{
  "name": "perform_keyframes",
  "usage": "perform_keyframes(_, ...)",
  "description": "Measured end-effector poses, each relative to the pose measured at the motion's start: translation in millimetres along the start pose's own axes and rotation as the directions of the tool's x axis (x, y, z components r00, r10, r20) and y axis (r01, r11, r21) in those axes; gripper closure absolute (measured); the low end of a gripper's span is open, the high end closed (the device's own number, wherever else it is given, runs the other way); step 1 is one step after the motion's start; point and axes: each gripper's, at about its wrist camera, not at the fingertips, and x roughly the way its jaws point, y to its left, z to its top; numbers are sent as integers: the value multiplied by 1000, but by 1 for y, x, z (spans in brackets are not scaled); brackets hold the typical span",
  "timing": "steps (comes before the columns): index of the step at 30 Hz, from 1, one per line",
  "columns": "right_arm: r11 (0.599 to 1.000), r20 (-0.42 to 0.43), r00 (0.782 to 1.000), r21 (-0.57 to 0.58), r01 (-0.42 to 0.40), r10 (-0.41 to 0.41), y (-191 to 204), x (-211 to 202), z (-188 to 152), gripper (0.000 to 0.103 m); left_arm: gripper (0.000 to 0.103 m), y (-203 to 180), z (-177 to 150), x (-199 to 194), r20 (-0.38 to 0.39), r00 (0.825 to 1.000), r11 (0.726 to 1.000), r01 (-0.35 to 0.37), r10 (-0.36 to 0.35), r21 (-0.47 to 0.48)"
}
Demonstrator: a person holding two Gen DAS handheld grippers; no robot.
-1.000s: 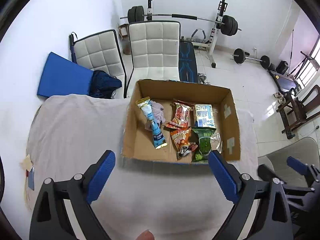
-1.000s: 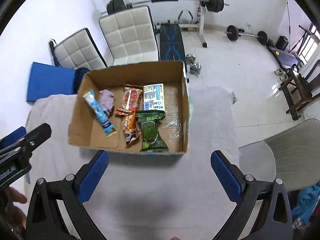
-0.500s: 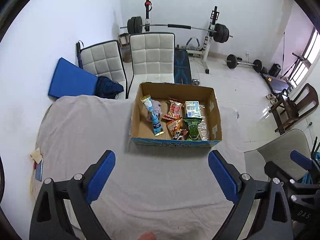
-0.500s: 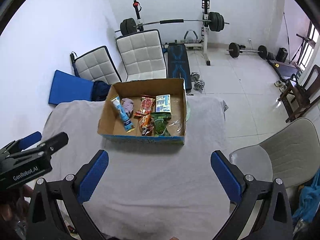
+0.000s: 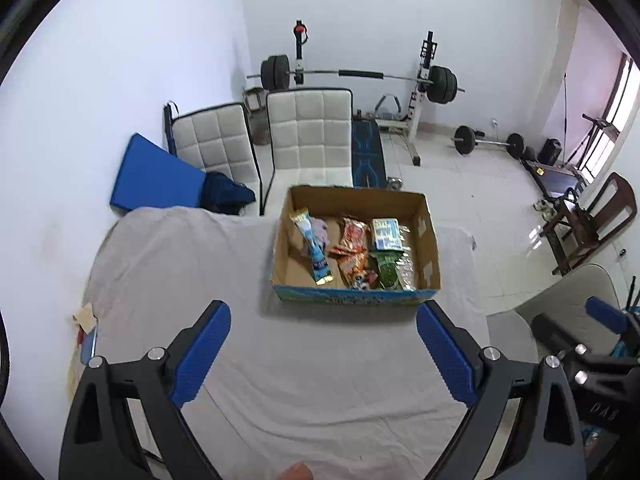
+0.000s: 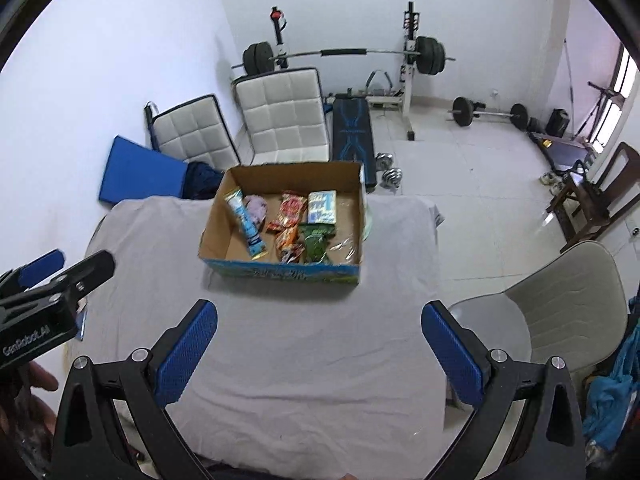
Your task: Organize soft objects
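An open cardboard box [image 5: 430,240] [image 6: 216,216] stands at the far side of a table covered with a grey cloth [image 5: 192,264] [image 6: 304,344]. In it lie a blue tube packet [image 5: 314,246] [image 6: 248,226], a lilac soft item [image 5: 322,229] [image 6: 258,208], red snack packets [image 5: 352,236] [image 6: 289,213], a blue-white pack [image 5: 386,233] [image 6: 322,207] and a green packet [image 5: 387,272] [image 6: 316,242]. My left gripper [image 5: 323,342] and right gripper [image 6: 319,340] are both open and empty, held high and well back from the box.
Two white padded chairs [image 5: 310,132] and a blue mat [image 5: 154,178] stand behind the table. A barbell rack [image 5: 360,76] is at the back wall. A beige chair [image 6: 560,300] is right of the table. A small note and card [image 5: 86,320] lie at the table's left edge.
Both grippers have risen and pulled back from the box, which now looks smaller and farther. The box's contents have not moved. Both grippers stayed open.
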Motion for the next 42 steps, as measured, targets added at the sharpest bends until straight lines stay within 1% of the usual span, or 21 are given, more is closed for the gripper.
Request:
perform_keyframes(1, 1000, 9, 1000, 5, 8, -9, -1, 1, 2, 0, 2, 0, 1, 1, 2, 1000, 1000, -3, 3, 0)
perform_keyframes(2, 1000, 21, 1000, 10, 16, -16, -2, 0, 6, 0, 0, -1, 2, 3, 5, 1000, 1000, -2, 2, 0)
perform_keyframes(7, 1000, 66, 997, 15, 25, -26, -4, -6, 22, 0, 0, 0, 4, 5, 10, 1000, 1000, -10, 10, -3)
perform_keyframes(12, 999, 93, 995, -13, 34, -33, 3, -10, 31, 0, 0, 1, 6, 5, 19, 1000, 1000, -17, 18, -15)
perform_keyframes(23, 1000, 90, 996, -15, 16, -15, 5, -6, 38, 0, 0, -1, 6, 7, 23, 999, 1000, -24, 24, -10)
perform_keyframes(42, 999, 114, 993, -29, 29, -26, 6, -4, 49, 0, 0, 3, 13, 11, 38, 998, 999, -40, 41, -23)
